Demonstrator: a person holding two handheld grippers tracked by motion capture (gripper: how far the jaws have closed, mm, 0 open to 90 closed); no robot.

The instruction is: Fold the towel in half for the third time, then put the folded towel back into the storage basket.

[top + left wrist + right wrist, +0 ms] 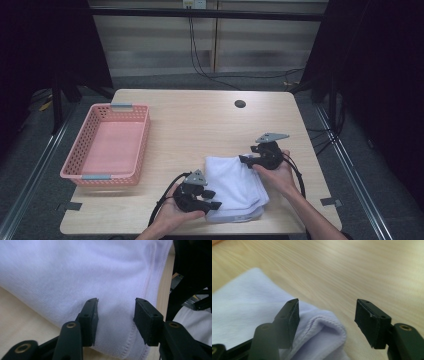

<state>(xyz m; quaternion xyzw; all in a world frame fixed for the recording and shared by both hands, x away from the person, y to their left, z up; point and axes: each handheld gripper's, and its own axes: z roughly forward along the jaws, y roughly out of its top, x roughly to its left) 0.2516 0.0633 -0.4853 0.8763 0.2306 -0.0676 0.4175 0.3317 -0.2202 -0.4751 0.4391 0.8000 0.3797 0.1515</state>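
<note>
I note a folded white terry towel (234, 186), soft with stitched hems, right of the pink lattice basket (107, 145) on the pale wood-grain table (200, 115); left hand-held gripper (115, 317) and right hand-held gripper (327, 320) straddle its edges, jaws apart, unclamped.

A light wooden table with rounded corners (200, 120) stands on a grey carpet floor (30, 165). Near its far edge there is a round dark cable hole (240, 104). Behind the table, the far wall is made of pale beige panels (160, 40), and a dark horizontal bar (210, 14) runs across it. Black cables (200, 60) hang down from a white socket (194, 4) on this wall and lie on the floor. Dark curtains (380, 60) close the left and right sides. Grey metal rails (350, 170) run along the floor beside the table.
</note>
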